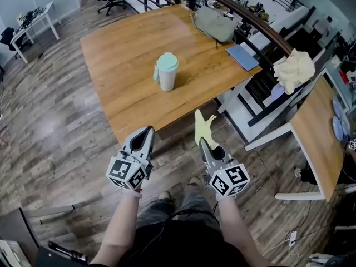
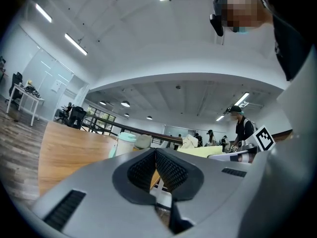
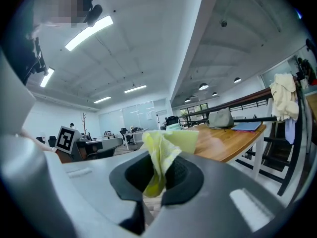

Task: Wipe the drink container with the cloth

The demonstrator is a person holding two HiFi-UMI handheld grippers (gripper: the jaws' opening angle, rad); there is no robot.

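A drink container [image 1: 166, 71] with a white body and a mint-green lid is seen standing upright on the wooden worktop [image 1: 117, 43], roughly at its middle and clear of every edge. At the far right side of the same worktop a grey bag [image 1: 214, 24] is laid, and a blue notebook [image 1: 242, 56] is placed near the right corner; both are well apart from the container. The left gripper [image 1: 146, 133] is held short of the near worktop edge, above the wood-plank floor [image 1: 50, 132], and is pointed towards the worktop. In the left gripper view its ribbed black pads [image 2: 168, 170] are seen pressed together at the tips with nothing between them. The right gripper [image 1: 202, 143] is held just beside it, at about the same level and also short of the near edge. Its jaws are clamped on a yellow cloth [image 1: 204, 128], which is pinched at its lower part, while the loose upper part is seen standing up and fanning out beyond the jaw tips. Neither gripper is touching the container, and the cloth is kept well apart from it. To the right, a cream-coloured bundle of fabric [image 1: 293, 68] is draped over a dark railing [image 1: 261, 29].
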